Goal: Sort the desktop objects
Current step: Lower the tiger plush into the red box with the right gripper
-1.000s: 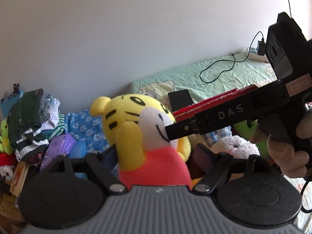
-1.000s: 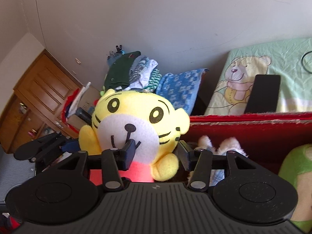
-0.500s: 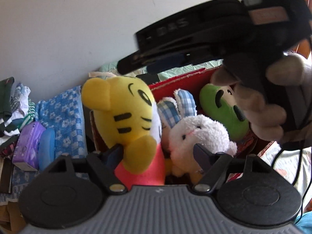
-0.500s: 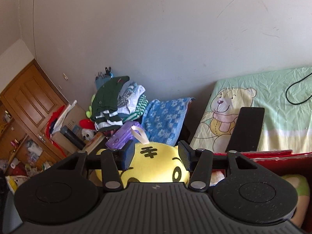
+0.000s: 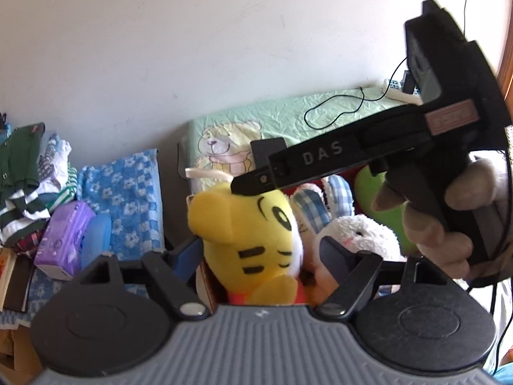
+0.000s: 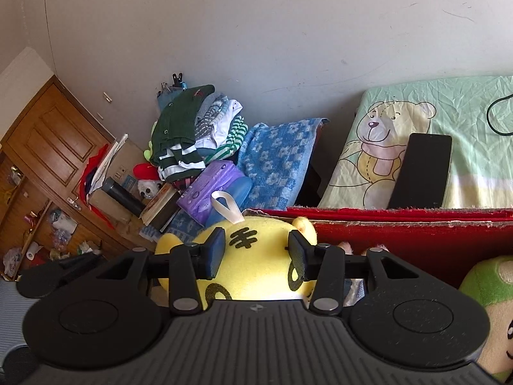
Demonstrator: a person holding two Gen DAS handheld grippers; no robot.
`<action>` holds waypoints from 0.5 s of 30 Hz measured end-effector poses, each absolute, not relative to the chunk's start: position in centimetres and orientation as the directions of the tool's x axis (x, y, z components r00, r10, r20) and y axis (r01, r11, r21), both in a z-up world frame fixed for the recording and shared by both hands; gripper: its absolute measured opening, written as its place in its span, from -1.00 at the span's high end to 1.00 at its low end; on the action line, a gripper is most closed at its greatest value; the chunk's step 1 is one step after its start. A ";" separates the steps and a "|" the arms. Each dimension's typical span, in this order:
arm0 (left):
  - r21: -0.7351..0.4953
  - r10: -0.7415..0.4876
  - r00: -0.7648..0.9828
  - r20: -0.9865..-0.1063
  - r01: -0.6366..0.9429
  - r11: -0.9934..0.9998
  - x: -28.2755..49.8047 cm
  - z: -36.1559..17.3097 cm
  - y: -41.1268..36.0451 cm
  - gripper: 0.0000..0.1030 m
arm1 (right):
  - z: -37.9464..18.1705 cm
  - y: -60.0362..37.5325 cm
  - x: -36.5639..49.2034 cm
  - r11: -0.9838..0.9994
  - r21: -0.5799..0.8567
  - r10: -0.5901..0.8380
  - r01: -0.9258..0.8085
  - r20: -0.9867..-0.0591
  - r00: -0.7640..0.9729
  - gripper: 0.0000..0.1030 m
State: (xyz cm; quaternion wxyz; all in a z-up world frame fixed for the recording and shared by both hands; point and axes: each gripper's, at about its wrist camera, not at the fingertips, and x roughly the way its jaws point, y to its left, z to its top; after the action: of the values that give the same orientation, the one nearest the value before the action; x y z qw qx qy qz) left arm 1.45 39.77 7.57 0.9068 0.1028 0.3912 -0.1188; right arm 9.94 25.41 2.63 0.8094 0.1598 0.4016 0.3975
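Note:
A yellow tiger plush (image 5: 253, 231) with a red shirt sits in a red box (image 6: 400, 234), beside a white rabbit plush (image 5: 356, 234) and a green plush (image 5: 372, 189). My left gripper (image 5: 261, 250) is open, its fingers on either side of the tiger's body. My right gripper (image 6: 256, 253) is open above the tiger's head (image 6: 256, 266), one finger on each side. In the left wrist view the right gripper's finger (image 5: 307, 163) rests on top of the tiger's head.
A black phone (image 6: 420, 170) lies on a green bear-print cloth (image 6: 465, 134) behind the box. Left of the box are a blue towel (image 6: 279, 157), a purple pack (image 6: 208, 189), piled clothes (image 6: 192, 131) and books (image 6: 160, 208).
The tiger has gone down into the red box. My right gripper has come down over its head. My left gripper has opened and no longer grips the tiger.

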 end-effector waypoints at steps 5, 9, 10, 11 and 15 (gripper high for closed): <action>0.113 -0.103 0.661 -0.743 0.277 0.954 2.7 6.9 39.4 -0.53 | 3.1 24.8 9.7 0.642 0.578 0.766 -0.503 -0.504 0.399 0.06; 0.121 -0.083 0.660 -0.746 0.257 0.959 3.2 6.6 39.3 -0.53 | 3.2 24.3 9.5 0.657 0.573 0.754 -0.489 -0.505 0.421 0.05; 0.125 -0.075 0.660 -0.747 0.251 0.960 3.5 6.4 39.2 -0.53 | 3.2 24.2 9.4 0.661 0.571 0.750 -0.487 -0.506 0.426 0.05; 0.129 -0.069 0.661 -0.747 0.247 0.960 3.6 6.3 39.1 -0.53 | 3.3 24.1 9.3 0.664 0.569 0.747 -0.484 -0.506 0.431 0.05; 0.148 -0.048 0.666 -0.744 0.234 0.961 3.5 5.8 38.8 -0.53 | 3.4 23.7 9.0 0.675 0.567 0.738 -0.472 -0.503 0.450 0.05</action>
State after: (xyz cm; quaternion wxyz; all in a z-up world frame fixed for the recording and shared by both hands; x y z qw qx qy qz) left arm 3.53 38.83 5.80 0.9054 0.1161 0.4010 -0.0777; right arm 8.95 23.70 3.41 0.8332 0.1757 0.3783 0.3630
